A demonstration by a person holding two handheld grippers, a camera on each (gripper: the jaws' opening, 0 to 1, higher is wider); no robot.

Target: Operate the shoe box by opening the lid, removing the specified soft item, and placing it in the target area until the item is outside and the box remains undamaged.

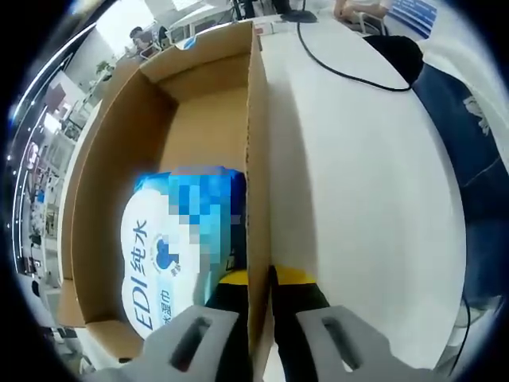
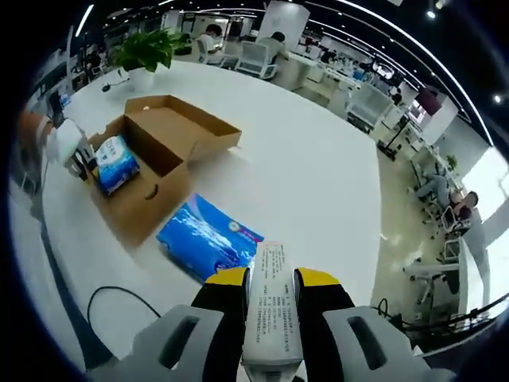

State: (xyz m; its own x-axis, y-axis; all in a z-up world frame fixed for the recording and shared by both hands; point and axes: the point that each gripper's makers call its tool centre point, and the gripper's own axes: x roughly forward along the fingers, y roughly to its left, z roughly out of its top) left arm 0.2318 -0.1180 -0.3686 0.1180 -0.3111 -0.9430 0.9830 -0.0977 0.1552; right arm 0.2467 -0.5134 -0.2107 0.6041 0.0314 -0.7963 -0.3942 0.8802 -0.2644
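In the left gripper view, my left gripper [image 1: 260,318] was clamped on the side wall of the shoe box [image 1: 256,143], one jaw inside and one outside. Right beyond the inner jaw, a blue and white wet wipes pack [image 1: 171,255] lay on the box floor against that wall. The rest of the box floor past it was bare cardboard, and outside the wall was the white table [image 1: 358,199] with a black cable [image 1: 342,68] at the far end.

In the right gripper view, my right gripper [image 2: 270,318] was squeezed shut on a white pack with printed text [image 2: 270,318]. Just past it a blue soft pack [image 2: 208,236] lay flat on the table, outside the box. Further off sat the open shoe box [image 2: 155,163], lid folded back, wipes pack [image 2: 117,163] inside, left gripper [image 2: 75,155] at its far side. A potted plant [image 2: 147,52] stood near the table's far edge.
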